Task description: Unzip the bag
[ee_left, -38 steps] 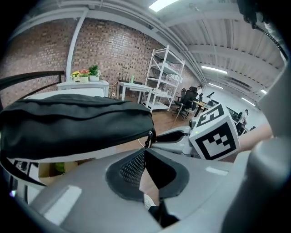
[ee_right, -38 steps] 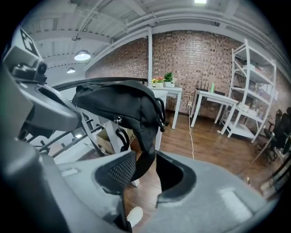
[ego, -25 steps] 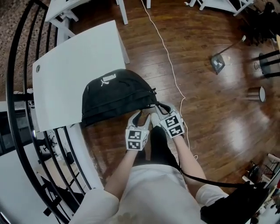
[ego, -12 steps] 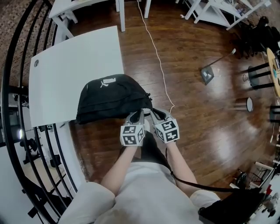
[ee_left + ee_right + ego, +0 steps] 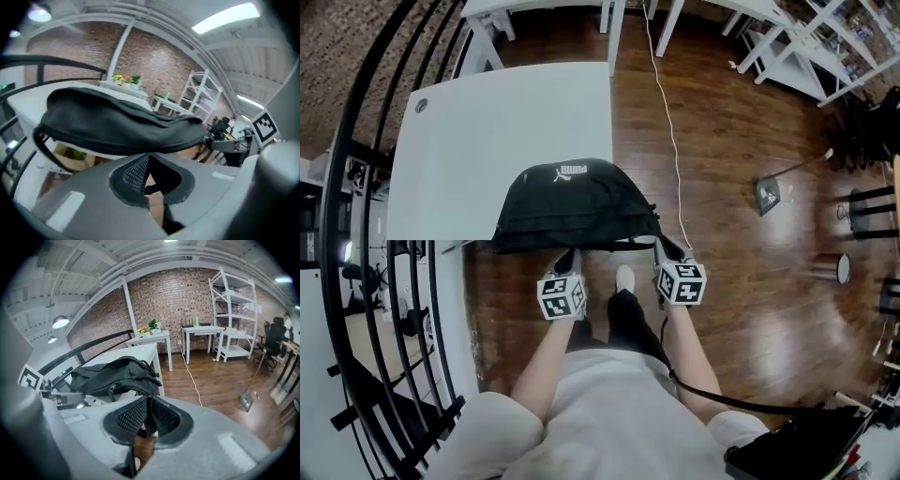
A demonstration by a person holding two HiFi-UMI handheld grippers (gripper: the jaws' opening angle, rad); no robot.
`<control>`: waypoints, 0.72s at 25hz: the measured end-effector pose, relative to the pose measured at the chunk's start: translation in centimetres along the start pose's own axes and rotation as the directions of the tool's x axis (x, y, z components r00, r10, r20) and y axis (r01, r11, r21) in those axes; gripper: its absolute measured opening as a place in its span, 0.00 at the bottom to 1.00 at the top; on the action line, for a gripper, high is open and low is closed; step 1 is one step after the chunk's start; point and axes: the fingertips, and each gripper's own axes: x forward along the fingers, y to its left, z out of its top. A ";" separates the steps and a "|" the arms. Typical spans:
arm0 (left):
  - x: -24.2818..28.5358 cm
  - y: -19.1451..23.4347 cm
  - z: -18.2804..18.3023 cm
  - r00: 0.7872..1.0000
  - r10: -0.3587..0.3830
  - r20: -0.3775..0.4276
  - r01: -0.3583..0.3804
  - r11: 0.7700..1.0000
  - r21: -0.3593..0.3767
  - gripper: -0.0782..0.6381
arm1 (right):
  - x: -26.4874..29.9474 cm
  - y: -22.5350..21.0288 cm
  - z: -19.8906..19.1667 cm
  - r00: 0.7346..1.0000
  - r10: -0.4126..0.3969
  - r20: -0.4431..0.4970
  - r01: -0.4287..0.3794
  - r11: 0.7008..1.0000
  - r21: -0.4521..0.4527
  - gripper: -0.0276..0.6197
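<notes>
A black bag [image 5: 577,202] overhangs the white table [image 5: 487,141] (dark wood floor [image 5: 722,141] beyond).

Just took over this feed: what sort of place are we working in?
Likely a loft-style office or studio: brick wall, white shelving rack, white desk on a wood floor.

My bag [image 5: 577,202] is a black backpack with a small white logo [image 5: 567,172] on its upper face. It lies slumped and low on the near right corner of the white tabletop [image 5: 487,131]. Its right end and near side hang out past the edges toward me. A dark strap [image 5: 609,246] runs along its near side. I cannot tell whether its zip is open.
</notes>
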 end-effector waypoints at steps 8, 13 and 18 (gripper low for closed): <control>-0.5 -3.5 -1.8 0.966 -0.236 -0.103 0.239 0.971 0.010 0.24 | 0.2 0.9 0.9 0.999 0.034 -0.014 -0.034 0.999 -0.042 0.08; 4.1 -12.6 -1.2 0.924 -0.364 -0.117 0.369 0.929 0.024 0.46 | 0.0 1.4 0.5 0.998 0.048 -0.032 -0.050 0.997 -0.067 0.08; 6.7 -14.4 0.1 0.954 -0.287 -0.083 0.289 0.957 0.013 0.28 | -0.3 1.4 0.8 0.999 0.047 -0.025 -0.048 0.997 -0.067 0.08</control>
